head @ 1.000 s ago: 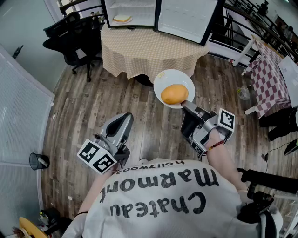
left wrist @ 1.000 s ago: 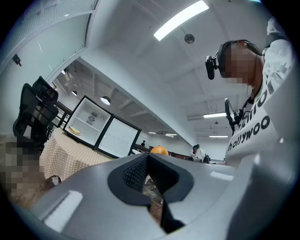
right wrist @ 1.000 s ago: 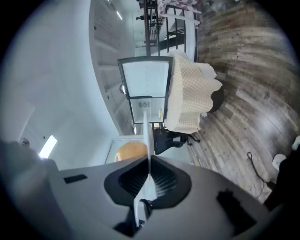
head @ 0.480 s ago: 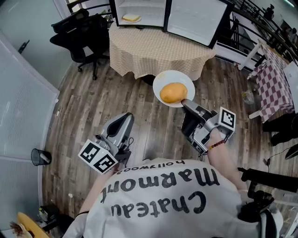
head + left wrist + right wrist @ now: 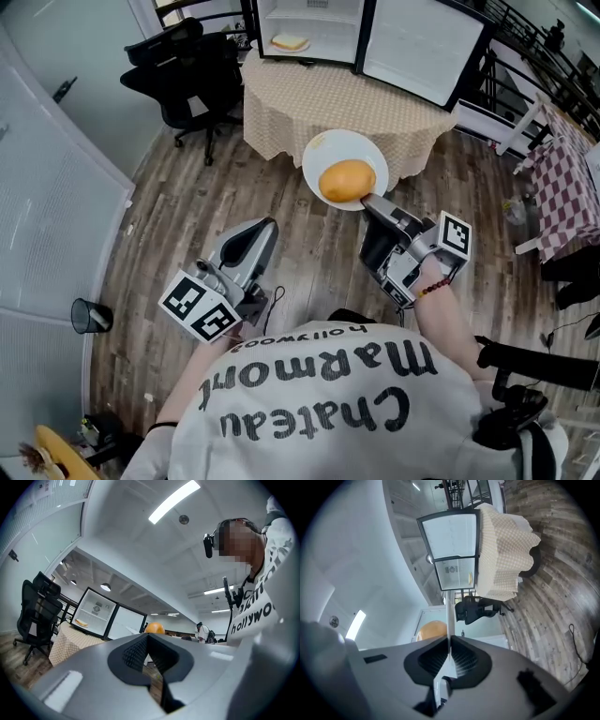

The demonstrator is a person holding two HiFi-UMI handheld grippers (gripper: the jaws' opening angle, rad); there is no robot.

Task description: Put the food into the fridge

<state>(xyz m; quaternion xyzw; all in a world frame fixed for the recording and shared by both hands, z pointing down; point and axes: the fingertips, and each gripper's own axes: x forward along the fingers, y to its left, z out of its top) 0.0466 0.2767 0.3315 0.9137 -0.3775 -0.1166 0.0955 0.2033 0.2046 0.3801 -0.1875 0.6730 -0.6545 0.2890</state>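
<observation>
Grey left gripper, jaws pressed together on nothing, is held low at 7 o'clock, pointing to 1 o'clock. The right gripper, forearm outstretched, pinches the 5 o'clock rim of a white plate carrying the bun. Plank floor spreads beneath both. The plate now overlaps the checked table edge, which it stood short of earlier; the open fridge stands at 12 o'clock.

A wood-plank floor ran under a round table in beige checked cloth. A black office chair stood just beside it.
</observation>
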